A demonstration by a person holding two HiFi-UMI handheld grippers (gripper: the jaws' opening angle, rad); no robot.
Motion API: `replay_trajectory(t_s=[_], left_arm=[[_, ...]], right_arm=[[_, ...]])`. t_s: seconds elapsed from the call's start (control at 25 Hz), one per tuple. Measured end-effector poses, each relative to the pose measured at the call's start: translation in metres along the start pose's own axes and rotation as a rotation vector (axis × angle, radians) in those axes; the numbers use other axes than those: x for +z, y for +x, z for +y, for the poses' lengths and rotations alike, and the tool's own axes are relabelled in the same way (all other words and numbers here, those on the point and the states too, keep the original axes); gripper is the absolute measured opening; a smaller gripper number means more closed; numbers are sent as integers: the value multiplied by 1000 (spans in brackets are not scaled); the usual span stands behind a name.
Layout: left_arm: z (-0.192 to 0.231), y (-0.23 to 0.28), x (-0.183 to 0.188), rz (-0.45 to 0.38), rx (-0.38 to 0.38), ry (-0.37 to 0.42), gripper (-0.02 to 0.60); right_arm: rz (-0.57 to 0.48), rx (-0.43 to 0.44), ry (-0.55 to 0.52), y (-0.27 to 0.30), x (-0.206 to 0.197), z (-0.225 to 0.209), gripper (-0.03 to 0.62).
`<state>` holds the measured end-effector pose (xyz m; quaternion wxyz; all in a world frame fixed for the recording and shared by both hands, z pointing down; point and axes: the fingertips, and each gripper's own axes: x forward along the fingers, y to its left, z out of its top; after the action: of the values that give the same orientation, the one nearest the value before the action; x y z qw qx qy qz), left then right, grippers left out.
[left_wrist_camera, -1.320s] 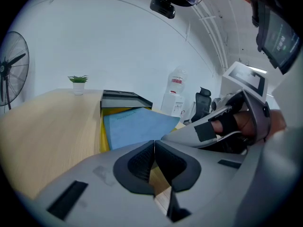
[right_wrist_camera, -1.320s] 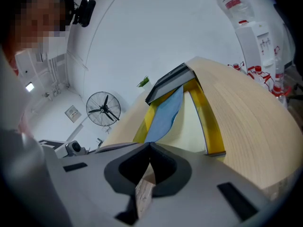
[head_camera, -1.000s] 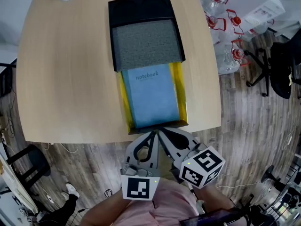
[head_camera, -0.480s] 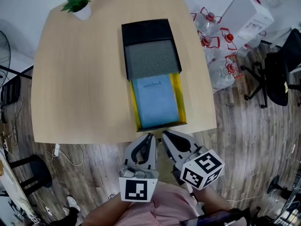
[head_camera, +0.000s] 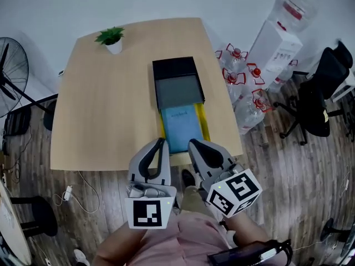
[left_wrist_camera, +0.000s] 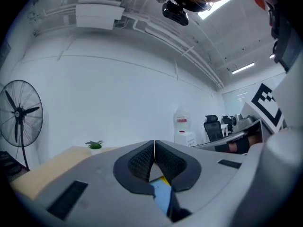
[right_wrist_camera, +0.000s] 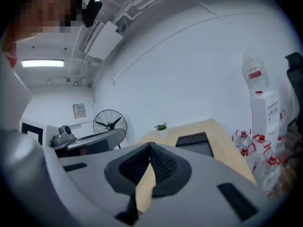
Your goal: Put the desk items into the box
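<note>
A black box with a grey foam inside stands at mid-table; it also shows in the right gripper view as the box. A blue notebook lies on a yellow tray right in front of it, toward me. My left gripper and right gripper hang side by side over the table's near edge, both shut and holding nothing. In the left gripper view the jaws meet, with a strip of the notebook below them. The right gripper is shut too.
A small potted plant stands at the table's far left corner. A floor fan is at the left. Water bottles, a dispenser and a black office chair crowd the right side.
The head view has pulled up and back, so the table looks smaller and farther. Both grippers have risen and spread slightly, staying shut.
</note>
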<state>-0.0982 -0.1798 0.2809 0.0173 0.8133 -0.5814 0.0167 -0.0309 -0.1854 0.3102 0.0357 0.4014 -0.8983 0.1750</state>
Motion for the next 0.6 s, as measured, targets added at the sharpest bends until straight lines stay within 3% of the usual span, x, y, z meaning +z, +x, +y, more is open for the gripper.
replay_trajectory(t_s=[0.32,0.6], left_arm=[[16,-19,74,-137,54,34,14],[16,-33,91,-180,62,63,14]], right_arm=[[-184,-68,-187,-24,67,27,2],[-246,-84,-255,-35,83,46,2]])
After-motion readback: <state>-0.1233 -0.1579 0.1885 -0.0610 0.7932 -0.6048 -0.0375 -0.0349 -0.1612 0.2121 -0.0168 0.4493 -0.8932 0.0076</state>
